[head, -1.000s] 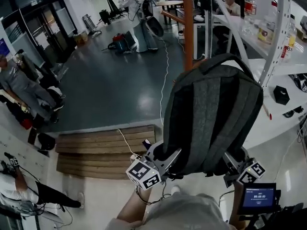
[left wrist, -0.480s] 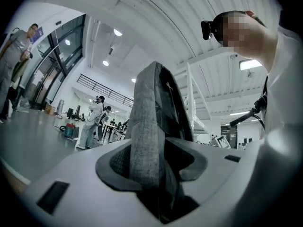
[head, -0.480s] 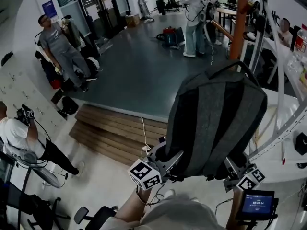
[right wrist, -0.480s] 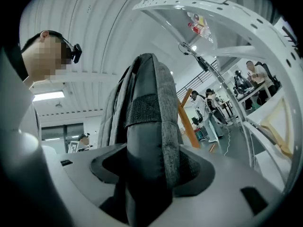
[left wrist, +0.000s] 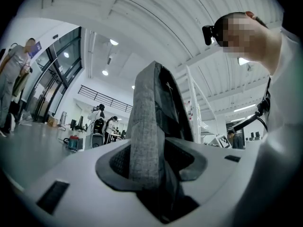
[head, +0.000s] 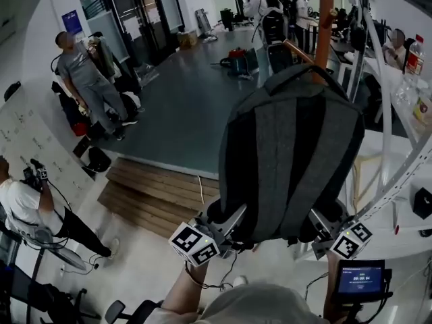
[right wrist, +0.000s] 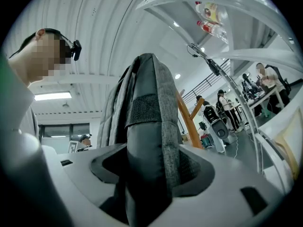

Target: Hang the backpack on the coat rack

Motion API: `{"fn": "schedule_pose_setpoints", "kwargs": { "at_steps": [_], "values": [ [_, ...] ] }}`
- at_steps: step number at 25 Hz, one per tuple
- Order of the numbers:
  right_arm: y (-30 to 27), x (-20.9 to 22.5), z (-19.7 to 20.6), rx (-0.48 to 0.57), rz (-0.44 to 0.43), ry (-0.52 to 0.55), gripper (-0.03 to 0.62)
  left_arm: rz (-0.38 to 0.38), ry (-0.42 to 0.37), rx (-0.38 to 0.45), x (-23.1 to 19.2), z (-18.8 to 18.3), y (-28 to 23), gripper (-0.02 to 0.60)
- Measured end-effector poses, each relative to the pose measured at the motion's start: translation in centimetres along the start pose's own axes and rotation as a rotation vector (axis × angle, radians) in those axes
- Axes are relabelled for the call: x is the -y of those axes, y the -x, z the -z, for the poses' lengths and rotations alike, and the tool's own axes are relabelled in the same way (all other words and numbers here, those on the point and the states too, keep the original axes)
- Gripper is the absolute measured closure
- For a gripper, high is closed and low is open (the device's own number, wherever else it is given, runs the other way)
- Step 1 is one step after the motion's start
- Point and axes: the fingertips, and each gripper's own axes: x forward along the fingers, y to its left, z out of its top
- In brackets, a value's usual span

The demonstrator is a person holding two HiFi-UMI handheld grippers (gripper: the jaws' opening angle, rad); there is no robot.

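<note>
A grey backpack (head: 290, 160) hangs upright in the air in the head view, its top handle (head: 300, 73) close to the orange wooden coat rack pole (head: 325, 19) and its slanted peg (head: 297, 49). My left gripper (head: 226, 225) is shut on the backpack's lower left corner, and my right gripper (head: 322, 225) is shut on the lower right corner. The left gripper view has grey fabric (left wrist: 147, 136) pinched between the left gripper's (left wrist: 151, 174) jaws. In the right gripper view the backpack's edge (right wrist: 151, 141) fills the right gripper (right wrist: 151, 174), and the coat rack (right wrist: 187, 122) stands just behind.
A white metal shelf frame (head: 388, 113) with bottles (head: 413, 52) stands to the right of the rack. A low wooden platform (head: 162, 198) lies on the floor below. Several people stand around, one at the left (head: 84, 79). A small screen (head: 361, 275) is at the lower right.
Both grippers have lifted the backpack higher and carried it toward the orange pole. Its top handle now overlaps the slanted peg. The head view has swung round the room.
</note>
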Motion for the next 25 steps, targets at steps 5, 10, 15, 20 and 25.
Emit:
{"fn": "schedule_pose_setpoints", "kwargs": {
  "at_steps": [5,10,15,20,25],
  "values": [
    [-1.7,-1.0,-4.2,0.065,0.007,0.067,0.306,0.039,-0.051,0.057,-0.8,-4.4,-1.2,0.400],
    [-1.1,1.6,-9.1,0.146,0.074,0.116,0.306,0.131,-0.082,0.075,-0.4,-7.2,-6.6,0.400],
    [-0.9,3.0,-12.0,0.157,0.133,0.106,0.306,0.191,-0.054,0.048,-0.4,-9.3,-10.2,0.400],
    [-0.7,4.8,-12.8,0.125,0.187,0.059,0.306,0.225,0.003,-0.014,-0.6,-9.2,-13.0,0.400],
    [-0.9,6.2,-12.3,0.073,0.218,0.018,0.306,0.234,0.072,-0.054,-1.4,-7.9,-14.4,0.400]
  ]
}}
